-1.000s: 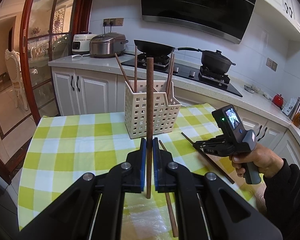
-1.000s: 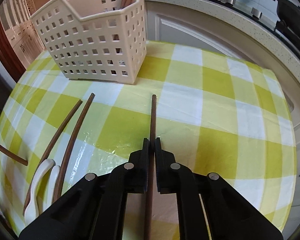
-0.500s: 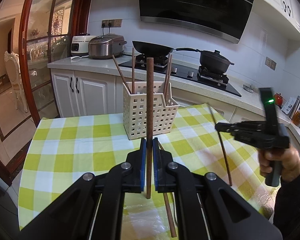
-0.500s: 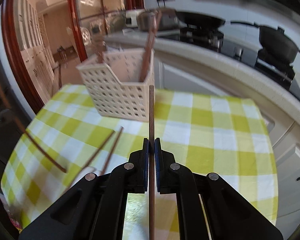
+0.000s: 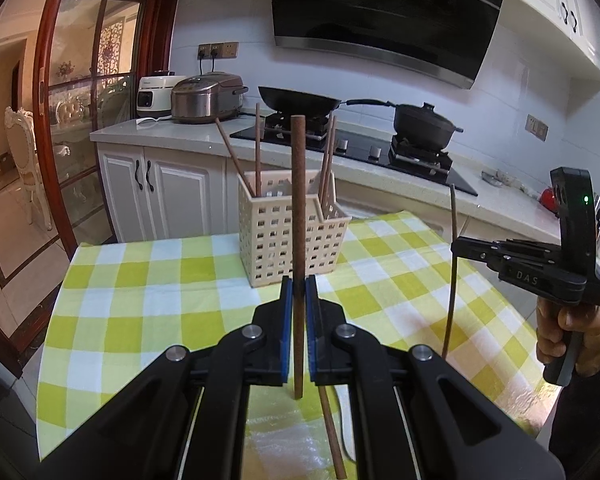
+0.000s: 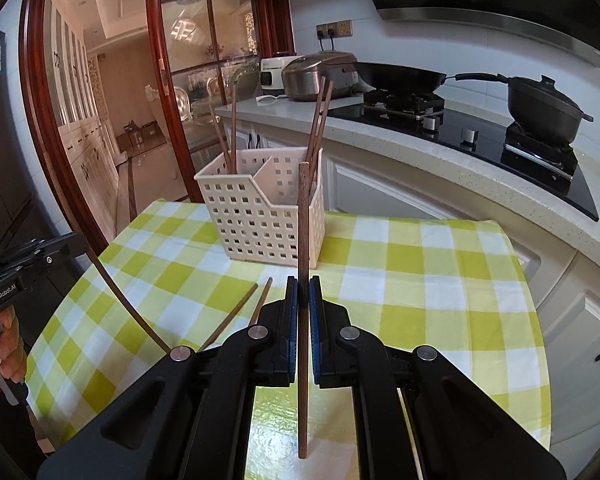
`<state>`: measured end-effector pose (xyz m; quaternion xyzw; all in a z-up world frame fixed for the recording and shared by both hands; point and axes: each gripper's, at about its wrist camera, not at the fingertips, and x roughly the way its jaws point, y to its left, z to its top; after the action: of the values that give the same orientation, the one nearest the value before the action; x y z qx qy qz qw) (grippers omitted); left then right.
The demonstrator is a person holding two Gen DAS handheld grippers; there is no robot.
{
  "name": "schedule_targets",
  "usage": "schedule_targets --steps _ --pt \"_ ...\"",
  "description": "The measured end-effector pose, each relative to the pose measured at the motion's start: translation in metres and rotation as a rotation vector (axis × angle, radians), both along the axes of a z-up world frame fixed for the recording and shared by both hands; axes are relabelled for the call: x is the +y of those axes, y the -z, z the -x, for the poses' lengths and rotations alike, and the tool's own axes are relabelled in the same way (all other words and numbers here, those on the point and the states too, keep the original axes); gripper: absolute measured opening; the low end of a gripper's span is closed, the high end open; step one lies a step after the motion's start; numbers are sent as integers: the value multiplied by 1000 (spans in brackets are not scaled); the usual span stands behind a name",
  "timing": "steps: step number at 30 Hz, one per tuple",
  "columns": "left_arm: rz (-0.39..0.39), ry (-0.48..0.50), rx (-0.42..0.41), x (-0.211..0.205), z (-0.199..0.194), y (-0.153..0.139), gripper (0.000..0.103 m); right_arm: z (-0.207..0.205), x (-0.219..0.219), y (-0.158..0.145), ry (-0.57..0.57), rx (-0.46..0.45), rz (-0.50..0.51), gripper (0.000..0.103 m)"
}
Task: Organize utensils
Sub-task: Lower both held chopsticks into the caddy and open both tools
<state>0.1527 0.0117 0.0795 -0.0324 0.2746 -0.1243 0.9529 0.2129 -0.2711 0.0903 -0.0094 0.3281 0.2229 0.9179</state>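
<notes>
My left tool [image 5: 299, 300] is clamped on a brown chopstick [image 5: 299, 216], which stands upright between the blue pads [image 5: 286, 320] with its lower end hanging clear above the tabletop [image 5: 140, 304]. My right tool [image 6: 302, 304] is pinched tight on a second chopstick [image 6: 303, 264], also upright and lifted off the checked yellow-and-white cloth [image 6: 420, 288]; in the left view I see that same tool [image 5: 458, 245] from the side, held up at the right with its chopstick [image 5: 452, 264] dangling below the tips and a hand [image 5: 572, 332] wrapped round the grip. Just under my left tool another chopstick [image 5: 332, 428] lies flat on the cloth. From the right view two loose chopsticks [image 6: 236, 314] lie side by side on the cloth just left of my tool, and further left I see my left tool [image 6: 70, 246] holding its chopstick [image 6: 116, 292], which looks bowed by the lens. Beyond them, near the far edge of the tabletop, sits the cream slotted basket [image 5: 276, 240], split by a divider into two compartments, with chopsticks [image 5: 257, 148] already standing in both and leaning against its walls. Behind the tabletop runs a white kitchen counter [image 5: 160, 132] with a rice cooker [image 5: 206, 98], a black wok [image 5: 300, 98] and a lidded pot [image 5: 422, 122] on the hob.
</notes>
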Motion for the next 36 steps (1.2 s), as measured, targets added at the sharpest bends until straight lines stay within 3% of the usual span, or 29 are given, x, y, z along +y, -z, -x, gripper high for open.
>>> schedule_targets --steps 11,19,28,36 --pt "19 29 -83 -1 -47 -84 6 -42 23 -79 22 -134 -54 7" --pt "-14 -8 -123 -14 -103 -136 6 -100 48 -111 52 -199 -85 7" --pt "-73 -65 -100 -24 -159 -132 6 -155 68 -101 74 -203 -95 7" --pt "-81 -83 -47 -23 -189 -100 6 -167 80 -80 69 -184 -107 7"
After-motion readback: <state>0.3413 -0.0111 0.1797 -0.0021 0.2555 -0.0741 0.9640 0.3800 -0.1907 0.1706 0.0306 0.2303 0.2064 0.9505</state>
